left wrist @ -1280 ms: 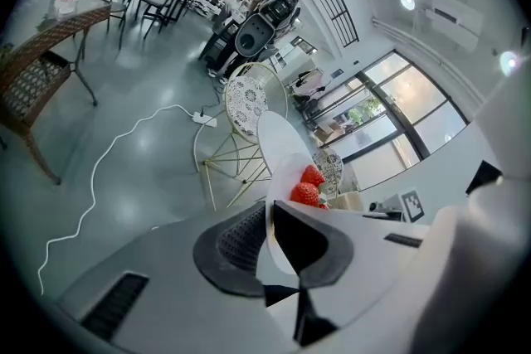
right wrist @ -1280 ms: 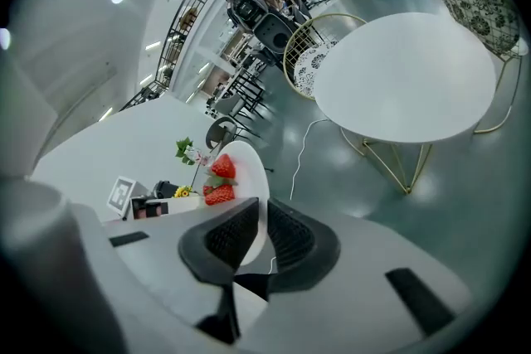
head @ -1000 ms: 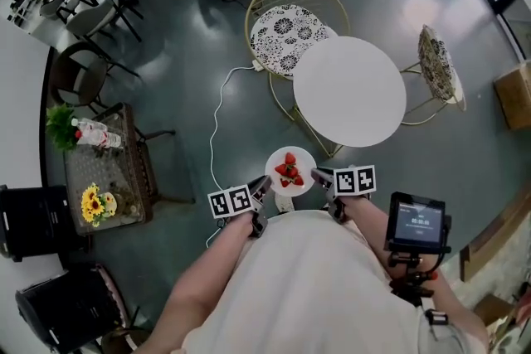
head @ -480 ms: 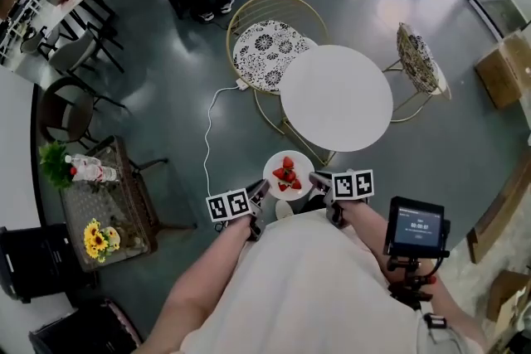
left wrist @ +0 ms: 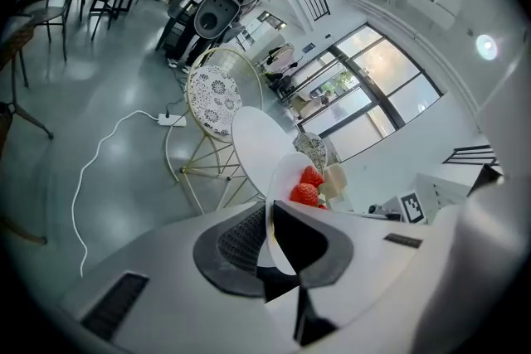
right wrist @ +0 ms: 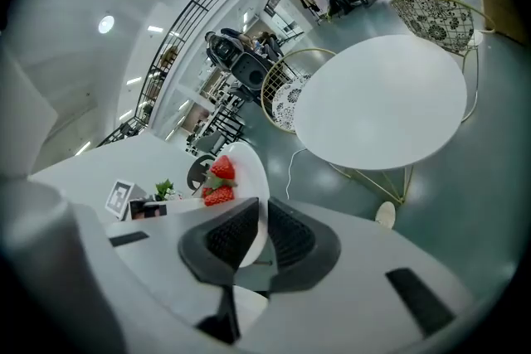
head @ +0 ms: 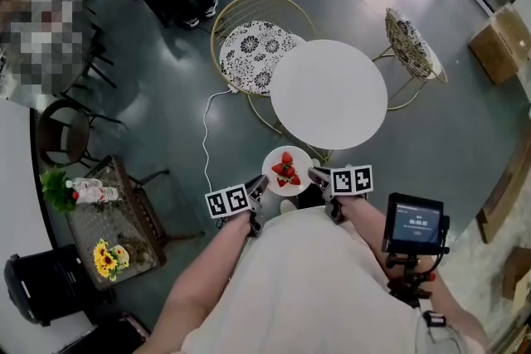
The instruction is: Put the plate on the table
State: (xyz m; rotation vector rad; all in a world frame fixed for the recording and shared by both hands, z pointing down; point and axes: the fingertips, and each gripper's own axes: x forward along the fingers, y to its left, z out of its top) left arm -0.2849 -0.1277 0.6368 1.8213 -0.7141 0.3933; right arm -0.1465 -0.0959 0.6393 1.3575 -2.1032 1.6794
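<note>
Plate with strawberries gripped at opposite rims by left gripper and right gripper. Held level for fruit, near table, not yet set down.

A small round white plate is held level in the air. Its left rim is clamped between the jaws of the left tool, and its right rim between the jaws of the right tool. A few red strawberries are carried at its middle. The plate is seen above the floor, near the edge of the round white desk but apart from it. The desk top is borne on thin gold-coloured legs.
</note>
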